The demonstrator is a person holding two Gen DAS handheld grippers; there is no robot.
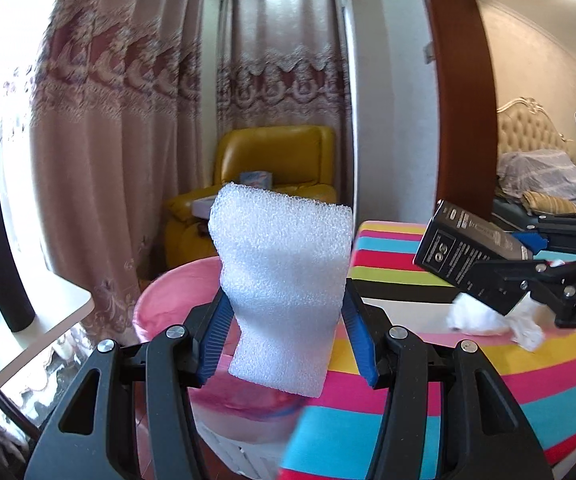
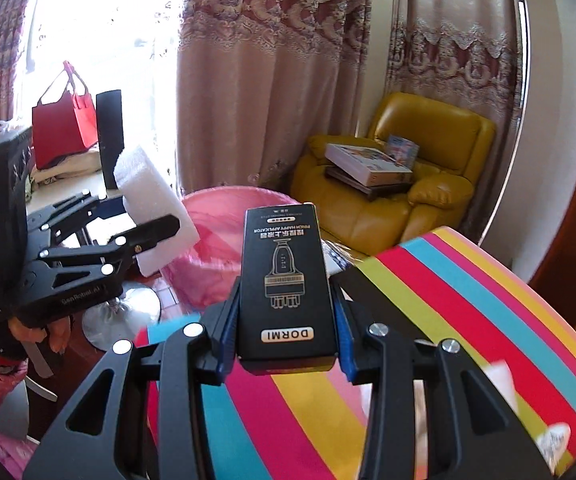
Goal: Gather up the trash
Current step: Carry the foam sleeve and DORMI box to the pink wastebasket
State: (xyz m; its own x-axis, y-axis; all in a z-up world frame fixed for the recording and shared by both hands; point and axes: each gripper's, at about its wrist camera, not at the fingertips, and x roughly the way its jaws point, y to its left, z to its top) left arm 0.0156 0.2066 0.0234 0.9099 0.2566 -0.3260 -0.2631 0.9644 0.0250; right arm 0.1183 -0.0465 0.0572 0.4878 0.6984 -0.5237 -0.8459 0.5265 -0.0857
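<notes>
White foam block (image 1: 284, 280) clamped between left gripper (image 1: 288, 332) pads; black DORMI box (image 2: 286, 288) clamped between right gripper (image 2: 286, 344) pads.

The white foam block (image 1: 284, 280) is blocking most of the pink-lined bin (image 1: 160, 304) behind it. The black box (image 2: 286, 288) is covering its own tongs' (image 2: 286, 344) inner pads. The crumpled white tissue (image 1: 487, 320) is hiding partly under the right tongs (image 1: 527, 264).
</notes>
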